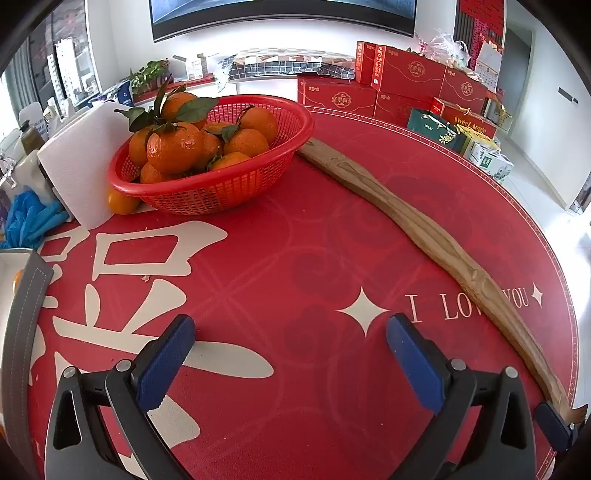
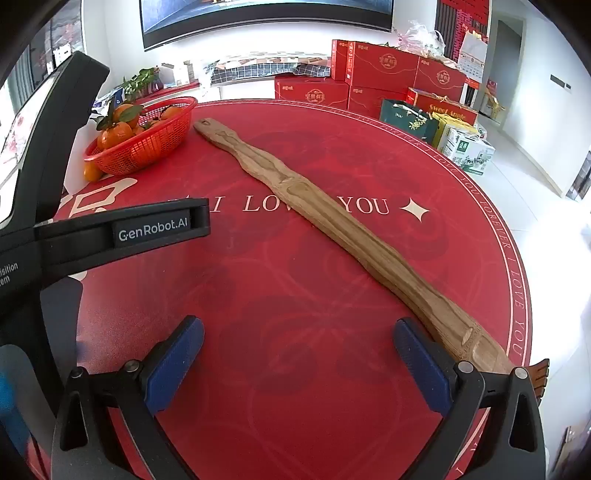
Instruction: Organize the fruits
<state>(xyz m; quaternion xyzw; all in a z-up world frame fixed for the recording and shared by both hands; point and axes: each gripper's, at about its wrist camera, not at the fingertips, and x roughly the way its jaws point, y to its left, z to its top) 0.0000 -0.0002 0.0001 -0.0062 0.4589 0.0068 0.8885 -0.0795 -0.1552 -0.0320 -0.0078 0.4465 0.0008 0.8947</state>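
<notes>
left gripper tilted down, jaws wide, right gripper likewise

A: Non-task items? A long carved wooden piece lies diagonally on the red round mat, far left to near right.

B: Noted. White block at the left edge, blue crumpled plastic beside it. Far right: stacked red gift boxes; dark screen on the far wall.
</notes>
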